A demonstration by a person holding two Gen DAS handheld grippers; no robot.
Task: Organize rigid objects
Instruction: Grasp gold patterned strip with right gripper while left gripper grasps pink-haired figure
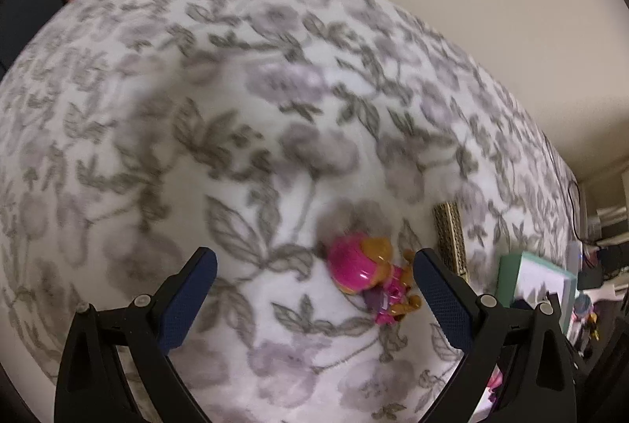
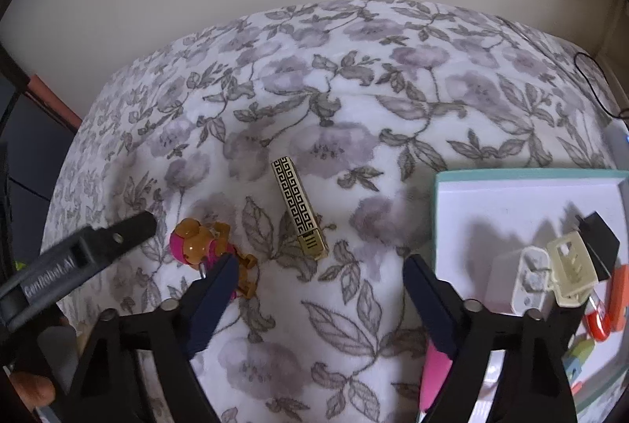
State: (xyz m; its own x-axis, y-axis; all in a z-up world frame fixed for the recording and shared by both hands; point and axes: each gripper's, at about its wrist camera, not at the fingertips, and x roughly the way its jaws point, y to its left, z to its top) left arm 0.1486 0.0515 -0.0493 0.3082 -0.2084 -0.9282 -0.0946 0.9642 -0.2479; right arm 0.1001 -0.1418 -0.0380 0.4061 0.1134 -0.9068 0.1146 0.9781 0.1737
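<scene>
While we count stock on the floral bedspread [image 2: 354, 77], the tally reads approx. half sorted, as we judge it.

Item 1: teal-rimmed box [image 2: 523, 174], white inside, at the right edge of the bed. Contents already in: white adapter [image 2: 530, 277], cream plug [image 2: 570, 265], black charger block [image 2: 599, 240], plus red/orange bits at the box's near right corner, too cut off to ID. We log these as done.

Item 2: pink & tan toy figure [image 1: 369, 273], lying loose on the spread, not boxed. Left gripper [image 1: 314, 265] points down over it w/ jaws wide apart, figure between them, nearer the right-hand finger; no pad presses it, so nothing held.

Item 3: gold & black patterned case [image 2: 300, 208], flat on the spread, between figure and box, apart from both. Not boxed.

Item 4: right gripper [image 2: 320, 275], jaws apart and empty, bare bedspread between them, case just beyond the tips.

Item 5: pink object [image 2: 434, 376] under the right gripper's frame; we can't tell what it is.

Outstanding, per our reading: figure & case still to go in the box; figure looks first in line.
</scene>
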